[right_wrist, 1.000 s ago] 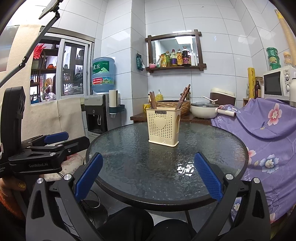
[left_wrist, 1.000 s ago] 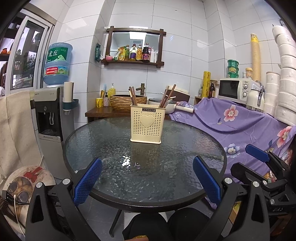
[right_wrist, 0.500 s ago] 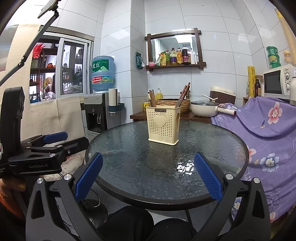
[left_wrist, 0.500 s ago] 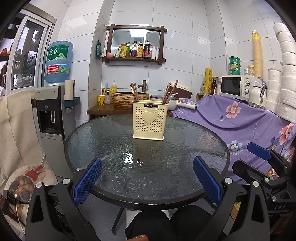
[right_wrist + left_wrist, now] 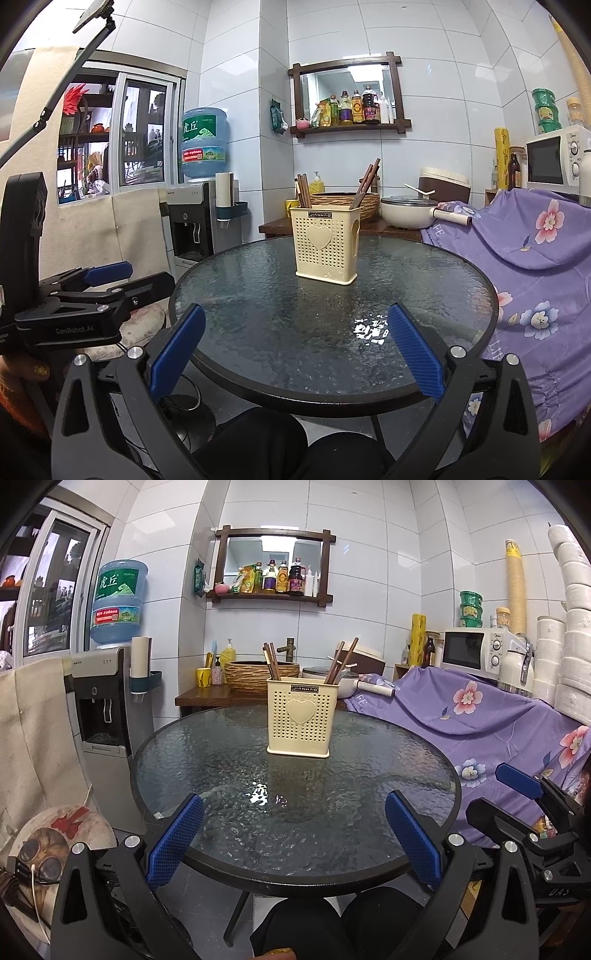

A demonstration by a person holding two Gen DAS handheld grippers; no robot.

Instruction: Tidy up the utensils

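Observation:
A cream perforated utensil holder (image 5: 301,720) (image 5: 325,245) with a heart on its front stands upright on the round glass table (image 5: 295,812) (image 5: 332,325). Brown chopsticks (image 5: 272,661) (image 5: 303,191) lean in its left compartment, and more chopsticks (image 5: 341,661) (image 5: 366,181) lean in its right one. My left gripper (image 5: 293,843) is open over the table's near edge, well short of the holder, with nothing between its blue pads. My right gripper (image 5: 295,363) is open and empty too, at the near edge. Each gripper shows in the other's view, the right gripper (image 5: 524,812) and the left gripper (image 5: 92,295).
A water dispenser (image 5: 107,698) stands left of the table. A purple flowered cloth (image 5: 480,716) covers furniture on the right, with a microwave (image 5: 476,651) above. A wooden counter (image 5: 207,696) behind holds a woven basket and a pot. The person's dark knees (image 5: 332,923) sit under the table's near edge.
Both grippers have tilted slightly, so the table and holder sit a little higher in the left wrist view. Both stay open and empty; the holder has not moved.

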